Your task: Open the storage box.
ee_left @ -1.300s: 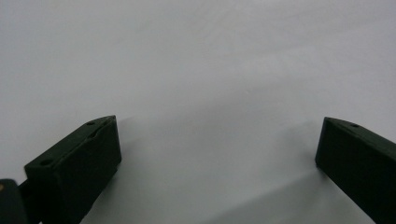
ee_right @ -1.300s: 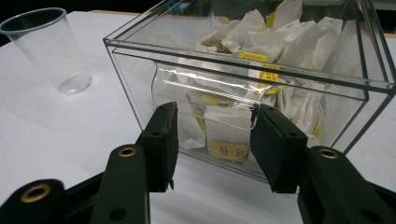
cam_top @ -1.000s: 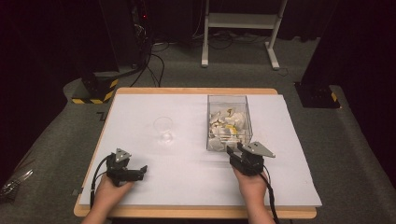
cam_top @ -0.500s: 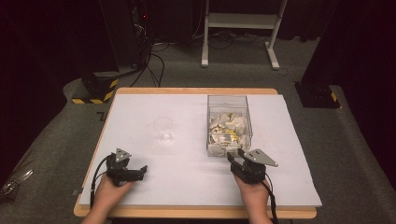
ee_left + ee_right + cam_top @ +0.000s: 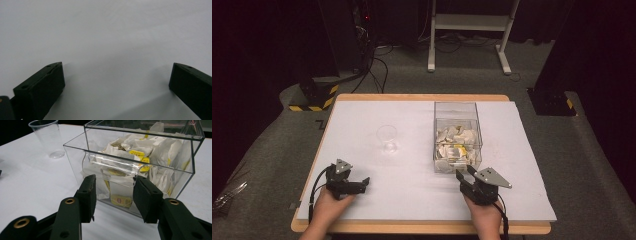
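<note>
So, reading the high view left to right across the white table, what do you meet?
Left gripper → clear plastic cup → clear box of tea bags → right gripper, which sits just in front of the box's near right corner.

Two black hand-held grippers, left (image 5: 362, 183) and right (image 5: 464, 176) (grey three-cornered top plates, brass-ringed screw holes, black cables)

No legible text, even on the yellow tea-bag tags (image 5: 137, 153)
</note>
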`<state>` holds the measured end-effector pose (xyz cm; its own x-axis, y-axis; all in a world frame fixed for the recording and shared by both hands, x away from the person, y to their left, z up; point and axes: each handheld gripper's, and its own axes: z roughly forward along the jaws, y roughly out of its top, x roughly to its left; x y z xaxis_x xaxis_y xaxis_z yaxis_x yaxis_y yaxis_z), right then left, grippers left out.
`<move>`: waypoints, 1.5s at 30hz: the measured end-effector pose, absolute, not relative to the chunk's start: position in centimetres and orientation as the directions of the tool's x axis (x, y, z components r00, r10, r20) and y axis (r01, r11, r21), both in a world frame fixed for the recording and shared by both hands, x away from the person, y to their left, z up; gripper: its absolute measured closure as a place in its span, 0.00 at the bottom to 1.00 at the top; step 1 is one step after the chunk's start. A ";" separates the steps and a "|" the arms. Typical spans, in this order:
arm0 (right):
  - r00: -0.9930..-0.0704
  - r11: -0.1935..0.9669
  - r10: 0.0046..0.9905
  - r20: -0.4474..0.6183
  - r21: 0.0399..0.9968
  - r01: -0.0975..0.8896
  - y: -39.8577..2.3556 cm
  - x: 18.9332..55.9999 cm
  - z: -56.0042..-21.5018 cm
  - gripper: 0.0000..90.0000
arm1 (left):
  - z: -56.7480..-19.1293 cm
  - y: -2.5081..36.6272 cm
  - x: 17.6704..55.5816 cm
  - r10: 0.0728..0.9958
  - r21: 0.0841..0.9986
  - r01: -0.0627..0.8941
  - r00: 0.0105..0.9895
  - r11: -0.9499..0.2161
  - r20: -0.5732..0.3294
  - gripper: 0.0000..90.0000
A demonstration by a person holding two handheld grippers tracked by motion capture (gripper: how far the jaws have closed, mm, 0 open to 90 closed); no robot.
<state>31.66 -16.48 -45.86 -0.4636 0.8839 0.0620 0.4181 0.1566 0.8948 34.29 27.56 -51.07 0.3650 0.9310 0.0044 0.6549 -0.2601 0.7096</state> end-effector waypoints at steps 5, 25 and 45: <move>-0.459 0.166 0.887 0.047 0.896 0.412 -16.7 31.1 -45.6 0.58 | -51.1 27.6 34.3 0.932 0.710 0.655 0.363 -0.259 0.004 0.01; -0.368 0.114 0.929 0.037 0.918 0.381 -19.8 31.9 -42.6 0.55 | -51.1 27.6 34.3 0.931 0.709 0.655 0.365 -0.261 0.006 0.01; -0.316 0.137 0.949 0.002 0.898 0.418 -19.6 36.5 -42.3 0.67 | -51.1 27.6 34.3 0.931 0.710 0.654 0.364 -0.262 0.009 0.01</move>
<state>36.54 -19.55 -42.30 -0.3157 0.9489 0.0019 0.4184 0.1374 0.8978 34.28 27.56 -51.06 0.3642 0.9313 0.0088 0.6535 -0.2623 0.7100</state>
